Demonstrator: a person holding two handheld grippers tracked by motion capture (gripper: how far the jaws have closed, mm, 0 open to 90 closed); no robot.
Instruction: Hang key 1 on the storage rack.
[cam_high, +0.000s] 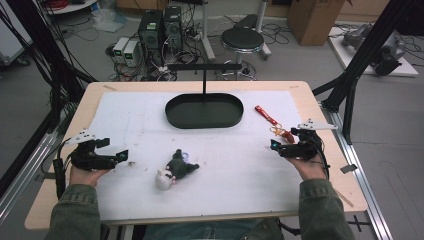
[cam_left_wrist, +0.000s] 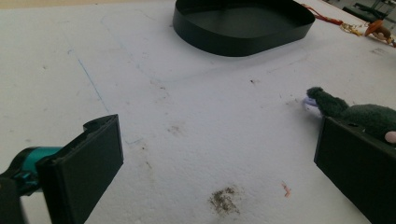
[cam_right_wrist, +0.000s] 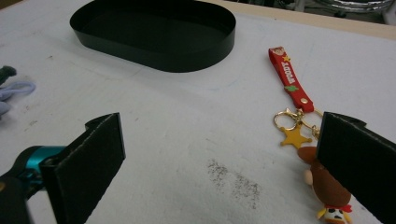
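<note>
High view: two handheld black two-jaw grippers, one per hand, both low over the white foam-covered worktop (cam_high: 225, 165). Left gripper (cam_high: 123, 155) at the near left, jaws spread wide, nothing between them; right gripper (cam_high: 274, 145) at the near right, jaws also wide apart and empty. Two olive-green sleeves come in from the near edge.

One dark grey plush toy with a pale head (cam_high: 175, 169) lies on its side near the centre, right of the left gripper, close but not touching. One red strap keychain with a gold star and a brown cowboy-hat figure charm (cam_high: 272, 123) lies at the right, its charm end just beside the right gripper. One black oval shallow metal tray (cam_high: 172, 112) sits at the far centre, well apart from both grippers. One black T-shaped stand (cam_high: 204, 67) rises at the far side of the tray.

Left gripper view: plush toy (cam_left_wrist: 369, 117) partly behind the right-hand jaw, tray (cam_left_wrist: 243, 39) beyond, keychain (cam_left_wrist: 373, 29) at the far right; one dark smudge on the foam between the jaws.

Right gripper view: keychain strap (cam_right_wrist: 288, 77) runs away from the camera, star and hat charm next to the right-hand jaw; contact there cannot be told. Tray (cam_right_wrist: 154, 53) at far left.
</note>
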